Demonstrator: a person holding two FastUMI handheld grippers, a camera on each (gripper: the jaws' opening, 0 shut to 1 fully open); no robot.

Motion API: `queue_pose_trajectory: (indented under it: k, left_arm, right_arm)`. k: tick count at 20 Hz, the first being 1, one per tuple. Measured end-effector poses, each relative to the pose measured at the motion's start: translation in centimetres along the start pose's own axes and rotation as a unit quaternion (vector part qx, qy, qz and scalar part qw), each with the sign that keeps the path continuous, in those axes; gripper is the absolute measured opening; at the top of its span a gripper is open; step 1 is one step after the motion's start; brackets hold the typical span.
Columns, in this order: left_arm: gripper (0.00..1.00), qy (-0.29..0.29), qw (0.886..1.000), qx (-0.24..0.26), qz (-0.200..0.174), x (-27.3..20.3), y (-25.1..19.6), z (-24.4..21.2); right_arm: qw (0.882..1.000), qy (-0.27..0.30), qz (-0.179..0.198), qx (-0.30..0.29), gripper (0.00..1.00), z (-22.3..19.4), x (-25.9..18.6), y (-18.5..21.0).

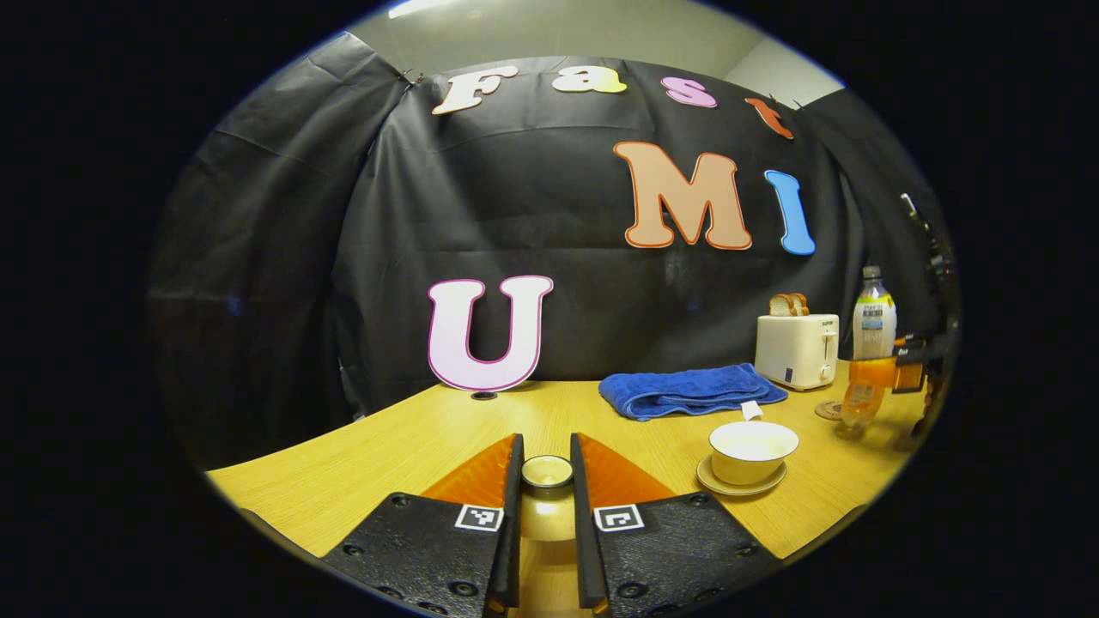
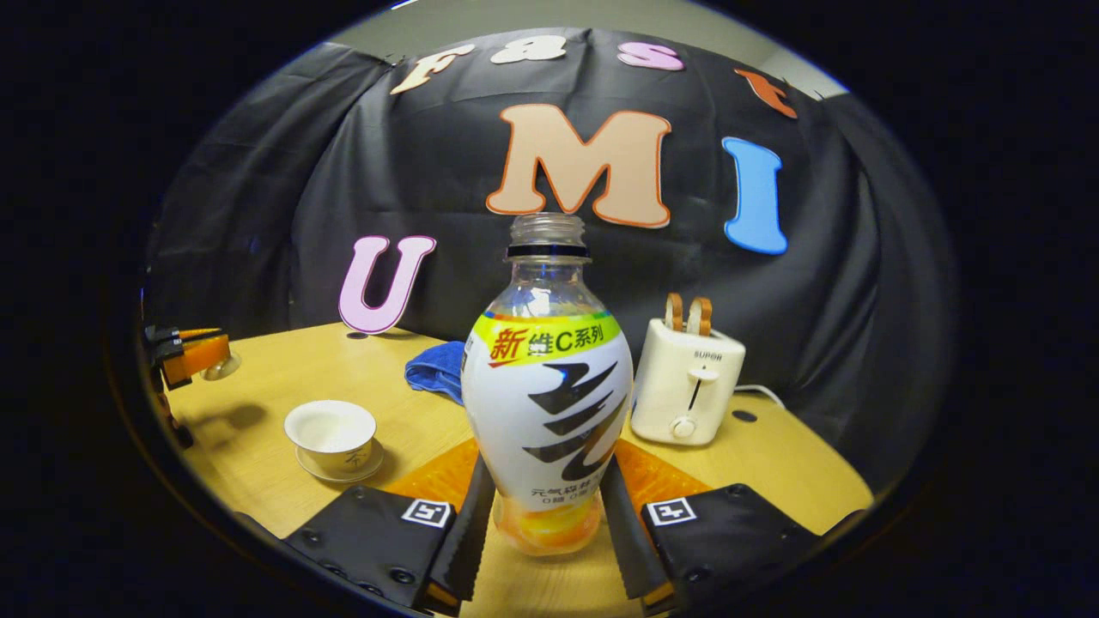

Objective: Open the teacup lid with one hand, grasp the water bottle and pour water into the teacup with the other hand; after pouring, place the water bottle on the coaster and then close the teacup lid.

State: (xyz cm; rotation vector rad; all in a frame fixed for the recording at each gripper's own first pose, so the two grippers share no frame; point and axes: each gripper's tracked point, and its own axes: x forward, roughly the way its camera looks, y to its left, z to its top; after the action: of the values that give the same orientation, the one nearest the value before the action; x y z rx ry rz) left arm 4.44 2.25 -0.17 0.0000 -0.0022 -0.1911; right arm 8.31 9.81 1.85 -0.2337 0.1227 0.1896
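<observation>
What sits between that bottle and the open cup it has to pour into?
Nothing visible. The bottle is held upright in the right claw, and only bare table lies between it and the cup.

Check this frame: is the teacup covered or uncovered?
Uncovered. The teacup sits open on its saucer, pale inside showing, while the left gripper holds the lid off to the side.

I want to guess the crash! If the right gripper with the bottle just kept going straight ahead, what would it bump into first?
Probably nothing on the table. The right gripper holds the water bottle, with bare table ahead, between the blue towel and the toaster. It would likely reach the black cloth wall first, though depth is unclear.
</observation>
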Motion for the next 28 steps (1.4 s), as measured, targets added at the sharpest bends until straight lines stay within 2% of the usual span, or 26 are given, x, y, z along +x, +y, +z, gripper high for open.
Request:
queue_pose_trajectory:
  k: [3, 5, 10, 17, 22, 25, 26, 28]
  left_arm:
    - [0.24, 0.0, 1.0, 0.0, 0.0, 0.0, 0.1, 0.0]
    - [0.24, 0.0, 1.0, 0.0, 0.0, -0.1, 0.0, 0.0]
    - [0.24, 0.001, 1.0, 0.0, 0.0, 0.0, 0.1, -0.1]
    - [0.24, 0.001, 1.0, 0.0, 0.004, -0.1, 0.1, -0.1]
    - [0.24, 0.001, 1.0, 0.001, 0.007, -0.1, 0.2, -0.1]
    - [0.24, 0.001, 1.0, 0.001, 0.007, -0.1, 0.2, -0.1]
    - [0.24, 0.001, 1.0, 0.001, 0.007, -0.1, 0.2, -0.1]
    - [0.24, 0.001, 1.0, 0.001, 0.007, -0.1, 0.2, -0.1]
  right_arm:
    - [0.998, -0.015, -0.01, -0.063, 0.67, 2.6, 0.1, 0.0]
    - [0.992, -0.02, -0.023, -0.119, 0.67, 3.7, 0.2, 0.1]
    - [0.963, -0.03, -0.051, -0.261, 0.67, 4.2, 1.3, 1.2]
    - [0.893, -0.031, -0.083, -0.442, 0.66, 2.5, 3.5, 2.1]
    - [0.845, -0.036, -0.081, -0.527, 0.66, 0.7, 4.3, 2.7]
    - [0.809, -0.057, -0.087, -0.578, 0.67, 0.5, 4.0, 3.4]
    - [0.8, -0.061, -0.086, -0.591, 0.67, 0.3, 3.8, 3.7]
    - [0.79, -0.063, -0.082, -0.605, 0.66, -0.1, 4.0, 3.9]
